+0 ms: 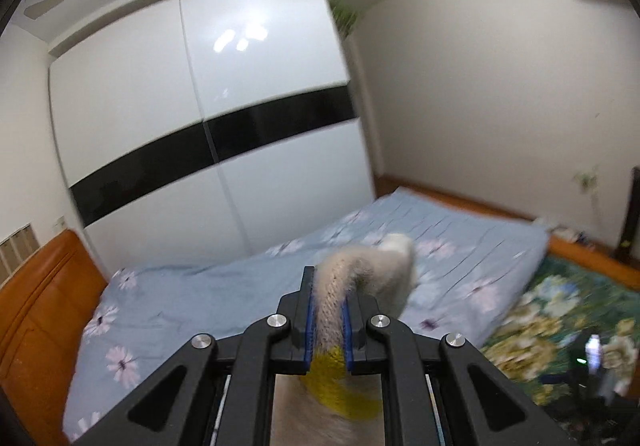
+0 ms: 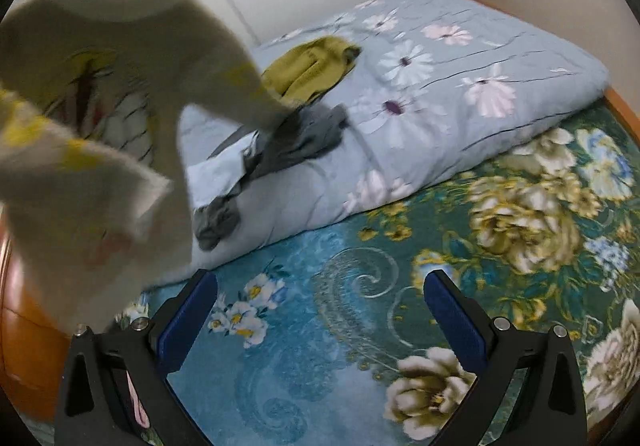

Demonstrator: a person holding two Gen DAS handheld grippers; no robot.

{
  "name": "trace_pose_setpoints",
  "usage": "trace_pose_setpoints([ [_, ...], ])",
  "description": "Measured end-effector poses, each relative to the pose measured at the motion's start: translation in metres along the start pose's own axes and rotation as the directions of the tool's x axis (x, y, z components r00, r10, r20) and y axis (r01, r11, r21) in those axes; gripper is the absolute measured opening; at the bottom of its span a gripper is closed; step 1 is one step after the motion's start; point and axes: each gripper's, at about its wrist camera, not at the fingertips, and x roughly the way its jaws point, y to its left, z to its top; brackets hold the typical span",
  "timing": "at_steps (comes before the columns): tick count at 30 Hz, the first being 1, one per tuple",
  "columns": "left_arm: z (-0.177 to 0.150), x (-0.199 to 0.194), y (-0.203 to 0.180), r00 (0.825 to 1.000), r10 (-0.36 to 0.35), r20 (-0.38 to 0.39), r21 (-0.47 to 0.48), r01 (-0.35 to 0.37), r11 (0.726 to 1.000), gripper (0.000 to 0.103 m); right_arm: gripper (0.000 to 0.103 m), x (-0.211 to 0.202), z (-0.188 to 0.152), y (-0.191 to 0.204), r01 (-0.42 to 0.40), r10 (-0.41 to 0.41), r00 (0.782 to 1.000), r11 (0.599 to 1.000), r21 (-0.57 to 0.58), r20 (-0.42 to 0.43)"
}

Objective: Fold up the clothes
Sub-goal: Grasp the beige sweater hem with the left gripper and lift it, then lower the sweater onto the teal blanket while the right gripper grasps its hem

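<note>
A cream knit sweater [image 2: 92,94] with yellow patches and a printed picture hangs in the air at the left of the right wrist view. My left gripper [image 1: 329,288] is shut on a fold of this cream sweater [image 1: 374,266], whose yellow part shows below the fingers. My right gripper [image 2: 320,294] stands open over the floral bed cover, with nothing between its blue pads [image 2: 188,318]. On the light blue quilt lie an olive-yellow garment [image 2: 310,68] and a grey garment [image 2: 296,142], partly hidden behind the hanging sweater.
A light blue flowered quilt [image 2: 460,86] is folded on the bed over a teal floral cover [image 2: 360,286]. An orange wooden headboard [image 1: 36,310] stands at the left. A white wardrobe with a black band [image 1: 208,126] faces the bed.
</note>
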Motion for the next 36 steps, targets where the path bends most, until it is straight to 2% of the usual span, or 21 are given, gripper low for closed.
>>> trace_pose_setpoints([
  [3,-0.001,-0.045,0.01,0.999,-0.038,0.024,-0.072,0.04,0.997,0.011,0.103,-0.029,0.002,-0.03,0.044,-0.046,0.998,0.998,0.039,0.045],
  [5,-0.018,-0.062,0.025,0.999,-0.043,-0.01,-0.138,0.041,0.99,0.011,0.103,-0.044,0.001,-0.052,0.082,-0.086,0.995,0.994,0.07,0.059],
  [6,-0.04,-0.062,0.034,0.998,-0.007,-0.065,-0.169,-0.004,0.986,0.009,0.103,-0.052,-0.001,-0.062,0.099,-0.105,0.992,0.991,0.087,0.063],
  [7,-0.063,-0.063,0.044,0.992,0.027,-0.122,-0.197,-0.051,0.979,0.001,0.103,-0.056,-0.003,-0.071,0.111,-0.117,0.991,0.989,0.099,0.061],
  [8,-0.085,-0.063,0.053,0.982,0.059,-0.179,-0.221,-0.099,0.97,0.0,0.103,-0.061,-0.005,-0.08,0.121,-0.128,0.99,0.987,0.11,0.059],
  [9,-0.107,-0.063,0.062,0.968,0.089,-0.236,-0.243,-0.148,0.959,0.0,0.103,-0.063,-0.009,-0.086,0.131,-0.137,0.989,0.985,0.112,0.049],
  [11,-0.152,-0.064,0.081,0.926,0.143,-0.35,-0.277,-0.248,0.928,0.0,0.103,-0.062,-0.019,-0.091,0.14,-0.143,0.989,0.984,0.106,0.021],
  [13,-0.206,-0.045,0.088,0.864,0.122,-0.489,-0.301,-0.298,0.906,0.0,0.103,-0.056,-0.029,-0.09,0.138,-0.138,0.99,0.986,0.091,-0.015],
  [15,-0.258,-0.032,0.094,0.791,0.085,-0.606,-0.324,-0.343,0.882,0.0,0.103,-0.047,-0.039,-0.085,0.133,-0.129,0.99,0.988,0.074,-0.053],
  [17,-0.291,-0.025,0.084,0.748,0.052,-0.661,-0.339,-0.36,0.869,0.0,0.103,-0.038,-0.046,-0.073,0.118,-0.114,0.99,0.992,0.047,-0.083],
  [20,-0.327,-0.021,0.064,0.714,-0.007,-0.7,-0.386,-0.37,0.845,0.0,0.103,-0.027,-0.052,-0.058,0.104,-0.102,0.988,0.995,0.009,-0.115],
  [24,-0.361,0.004,0.053,0.687,-0.101,-0.72,-0.47,-0.375,0.799,0.002,0.103,-0.012,-0.051,-0.035,0.087,-0.093,0.984,0.995,-0.047,-0.149],
  [28,-0.395,0.026,0.047,0.637,-0.14,-0.758,-0.481,-0.402,0.779,0.002,0.103,0.008,-0.048,-0.009,0.065,-0.082,0.98,0.993,-0.099,-0.18],
  [29,-0.405,0.033,0.045,0.619,-0.148,-0.771,-0.48,-0.414,0.773,0.002,0.103,0.015,-0.047,-0.003,0.063,-0.084,0.978,0.992,-0.11,-0.194],
  [32,-0.434,0.051,0.044,0.585,-0.18,-0.791,-0.496,-0.44,0.748,0.015,0.103,0.036,-0.046,0.014,0.059,-0.093,0.968,0.987,-0.147,-0.234],
  [34,-0.448,0.062,0.043,0.566,-0.198,-0.8,-0.501,-0.449,0.74,0.05,0.103,0.053,-0.044,0.023,0.064,-0.114,0.958,0.98,-0.188,-0.264],
  [36,-0.461,0.074,0.04,0.555,-0.213,-0.804,-0.504,-0.448,0.738,0.061,0.103,0.069,-0.043,0.032,0.068,-0.136,0.947,0.971,-0.231,-0.292],
])
